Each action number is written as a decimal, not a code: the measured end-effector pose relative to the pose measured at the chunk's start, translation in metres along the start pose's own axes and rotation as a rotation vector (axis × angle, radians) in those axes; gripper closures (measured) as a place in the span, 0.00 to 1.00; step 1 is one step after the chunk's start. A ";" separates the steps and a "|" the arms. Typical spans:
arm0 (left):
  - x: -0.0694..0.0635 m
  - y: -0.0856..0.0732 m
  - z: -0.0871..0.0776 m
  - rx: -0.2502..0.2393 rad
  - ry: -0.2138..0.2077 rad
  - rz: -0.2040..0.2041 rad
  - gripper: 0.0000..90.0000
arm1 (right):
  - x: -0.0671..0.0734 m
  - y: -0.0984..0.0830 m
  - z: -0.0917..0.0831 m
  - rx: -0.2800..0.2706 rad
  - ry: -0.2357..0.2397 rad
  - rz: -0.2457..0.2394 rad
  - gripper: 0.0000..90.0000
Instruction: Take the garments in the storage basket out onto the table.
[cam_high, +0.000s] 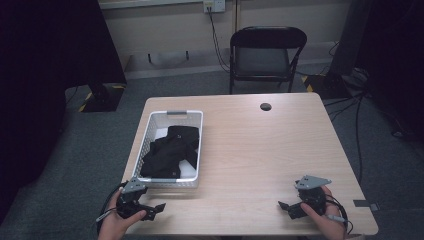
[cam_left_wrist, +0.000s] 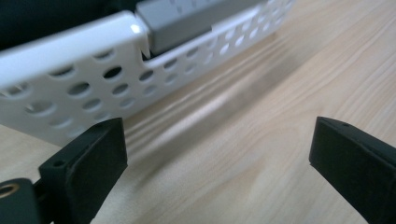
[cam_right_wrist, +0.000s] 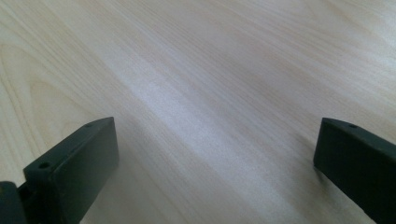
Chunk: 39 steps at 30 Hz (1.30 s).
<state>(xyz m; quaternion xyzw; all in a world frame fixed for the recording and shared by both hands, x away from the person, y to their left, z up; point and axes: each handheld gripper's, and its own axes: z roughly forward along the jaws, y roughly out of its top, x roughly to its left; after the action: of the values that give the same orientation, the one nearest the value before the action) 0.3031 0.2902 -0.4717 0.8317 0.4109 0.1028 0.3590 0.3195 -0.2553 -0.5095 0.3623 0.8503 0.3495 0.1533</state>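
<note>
My left gripper (cam_high: 152, 208) sits low over the table (cam_high: 250, 150) near its front edge, jaws spread wide with nothing between them. In the left gripper view its left jaw is just beside the white basket's (cam_left_wrist: 116, 60) holed end wall, under the grey handle (cam_left_wrist: 187, 18). My right gripper (cam_high: 289, 207) rests near the front right of the table, jaws equally wide apart and holding nothing, bare wood beneath them. The basket (cam_high: 150, 131) stands just beyond my left gripper, with black cloth (cam_high: 172, 150) heaped inside. A chair (cam_high: 267, 55) stands behind the table.
</note>
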 end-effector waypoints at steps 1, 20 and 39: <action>0.000 0.001 -0.002 -0.002 -0.002 -0.002 0.04 | 0.000 0.000 0.000 0.000 0.000 0.000 0.00; 0.002 0.022 -0.026 0.007 -0.011 -0.025 0.04 | 0.000 0.000 0.000 0.000 0.000 0.000 0.00; -0.007 0.040 -0.046 0.022 -0.037 -0.002 0.04 | 0.000 0.000 0.000 0.000 0.000 0.000 0.00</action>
<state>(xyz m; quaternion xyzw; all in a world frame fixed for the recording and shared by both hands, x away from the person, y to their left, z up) 0.3020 0.2922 -0.4105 0.8369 0.4063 0.0826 0.3573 0.3195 -0.2553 -0.5095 0.3623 0.8503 0.3495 0.1534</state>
